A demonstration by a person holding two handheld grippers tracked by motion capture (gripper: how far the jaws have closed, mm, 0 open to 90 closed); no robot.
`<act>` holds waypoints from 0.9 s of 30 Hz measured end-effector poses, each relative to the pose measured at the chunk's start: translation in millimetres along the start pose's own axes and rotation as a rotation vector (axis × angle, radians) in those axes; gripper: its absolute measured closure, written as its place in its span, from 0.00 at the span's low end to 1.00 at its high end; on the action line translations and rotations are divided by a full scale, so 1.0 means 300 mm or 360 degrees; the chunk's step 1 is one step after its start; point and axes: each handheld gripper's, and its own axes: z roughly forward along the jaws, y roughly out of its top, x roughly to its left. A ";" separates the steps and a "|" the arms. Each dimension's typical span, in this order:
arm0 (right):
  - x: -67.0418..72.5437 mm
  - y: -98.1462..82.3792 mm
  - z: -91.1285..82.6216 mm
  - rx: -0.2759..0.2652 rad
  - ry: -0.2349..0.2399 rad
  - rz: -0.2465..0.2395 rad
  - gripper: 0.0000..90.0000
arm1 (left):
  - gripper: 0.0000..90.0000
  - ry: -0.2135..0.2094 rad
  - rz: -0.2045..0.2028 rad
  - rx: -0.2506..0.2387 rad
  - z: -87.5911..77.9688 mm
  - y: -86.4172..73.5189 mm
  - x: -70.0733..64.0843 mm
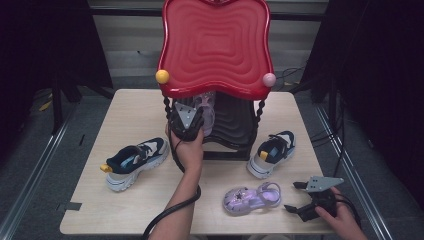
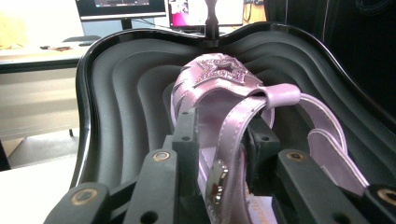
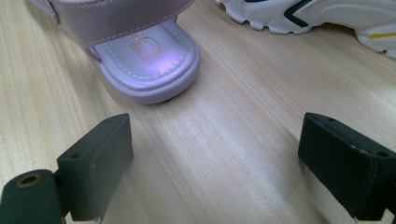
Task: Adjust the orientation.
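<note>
left claw [image 2: 219, 140] | straddles strap | pink sandal [image 2: 219, 79] | black tray [image 2: 116, 93]

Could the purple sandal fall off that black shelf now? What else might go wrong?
1. The left gripper has the purple sandal's strap between its jaws over the black lower tray; pulling back could snag the strap and drag the sandal out.
2. The red top tray hangs right above that hand, so lifting may bump it.
3. The right gripper sits open beside the other sandal and might nudge it.
</note>
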 end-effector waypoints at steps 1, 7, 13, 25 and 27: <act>0.000 0.000 0.000 0.0000 0.0001 0.0000 0.11 | 0.76 -0.0002 0.0000 -0.0001 -0.001 0.001 0.003; 0.000 0.000 0.000 0.0000 0.0000 0.0000 0.11 | 0.70 -0.0045 0.0004 0.0032 -0.016 0.009 0.005; 0.000 0.000 0.000 0.0000 0.0000 0.0000 0.11 | 0.67 -0.0079 0.0027 0.0066 -0.034 0.014 0.006; 0.000 0.000 0.000 0.0000 0.0001 0.0001 0.11 | 0.59 -0.0172 0.0058 0.0163 -0.058 0.035 0.007; 0.000 0.000 0.000 0.0000 0.0000 0.0000 0.11 | 0.57 -0.0188 0.0053 0.0172 -0.063 0.038 0.007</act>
